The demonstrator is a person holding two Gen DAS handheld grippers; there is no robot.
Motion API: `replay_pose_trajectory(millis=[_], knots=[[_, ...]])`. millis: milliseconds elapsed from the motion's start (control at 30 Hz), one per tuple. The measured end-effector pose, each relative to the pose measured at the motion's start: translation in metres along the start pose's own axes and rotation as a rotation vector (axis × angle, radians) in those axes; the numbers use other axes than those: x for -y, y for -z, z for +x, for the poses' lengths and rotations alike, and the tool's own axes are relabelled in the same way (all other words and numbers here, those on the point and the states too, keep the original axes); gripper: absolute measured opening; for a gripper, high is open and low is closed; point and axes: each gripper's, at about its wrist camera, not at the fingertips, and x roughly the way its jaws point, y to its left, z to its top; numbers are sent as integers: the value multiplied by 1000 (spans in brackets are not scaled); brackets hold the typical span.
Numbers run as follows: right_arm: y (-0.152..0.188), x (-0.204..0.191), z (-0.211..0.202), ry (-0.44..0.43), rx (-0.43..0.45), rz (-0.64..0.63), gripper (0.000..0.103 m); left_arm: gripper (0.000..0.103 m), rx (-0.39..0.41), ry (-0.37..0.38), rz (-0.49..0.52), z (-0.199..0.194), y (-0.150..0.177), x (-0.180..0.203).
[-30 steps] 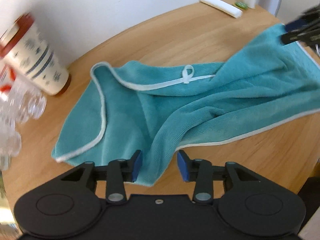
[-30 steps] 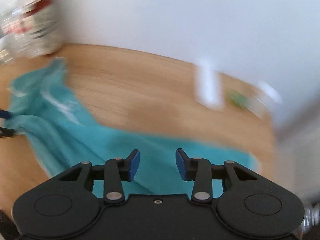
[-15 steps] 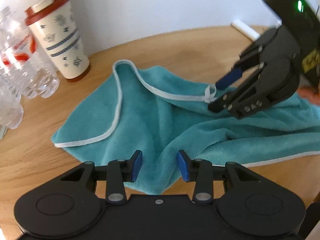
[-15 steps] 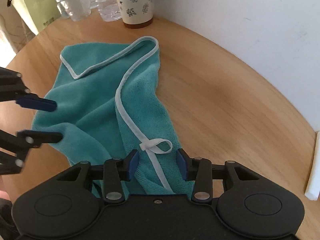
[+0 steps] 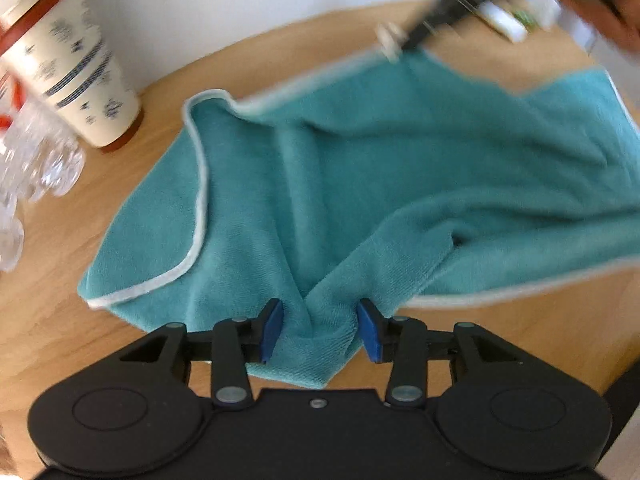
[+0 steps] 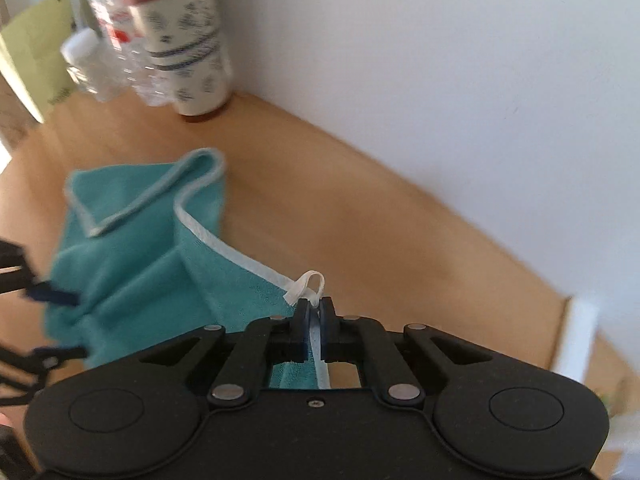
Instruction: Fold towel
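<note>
Half a second earlier my right gripper (image 6: 315,312) was open over the white hanging loop (image 6: 308,282); by this moment it had pressed together on the towel's (image 5: 360,184) white hem just beside that loop and lifted that edge off the table (image 5: 280,60). In the left wrist view the hem ran up taut and blurred toward the far right, so I judged the cloth was moving. My left gripper (image 5: 319,330) stayed spread, its blue pads (image 5: 272,328) standing either side of a bunched near corner without closing on it. The teal towel lay crumpled across the middle of the wooden table, one flap doubled over on the left, with the paper cup (image 5: 68,64) and plastic bottles (image 5: 32,168) well off at the far left. With only one edge held, I reckoned the spreading had begun, not the fold; the left still needed to pinch its corner
</note>
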Motion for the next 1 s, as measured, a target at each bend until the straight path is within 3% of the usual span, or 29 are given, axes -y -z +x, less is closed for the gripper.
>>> replay_pose_trajectory(millis=[200,267,300,367,500,600,667,767,867,933,1000], knots=[[-24,18,13,91,91,-59,5,42,-105,-4,47,1,0,6],[-25,20,13,133,138,-69,13,42,-149,-14,78,1,0,11],[-25,21,12,153,157,-70,25,42,-162,-17,81,1,0,12],[-16,27,2,172,159,-58,28,42,-189,-3,65,0,-1,9],[29,42,-32,176,112,-37,38,42,-170,19,33,-16,-10,2],[82,53,-47,158,31,29,40,42,-99,55,13,-32,-21,0],[118,58,-51,194,-20,74,40,42,-39,85,2,-38,-35,0],[153,75,-54,239,-59,144,40,42,-9,87,9,-31,-52,7],[166,99,-65,184,-53,183,42,43,1,92,56,-20,-64,23],[169,108,-67,112,-55,161,45,45,-14,93,78,-11,-65,30],[166,113,-67,95,-44,122,50,45,-37,91,94,-2,-64,35]])
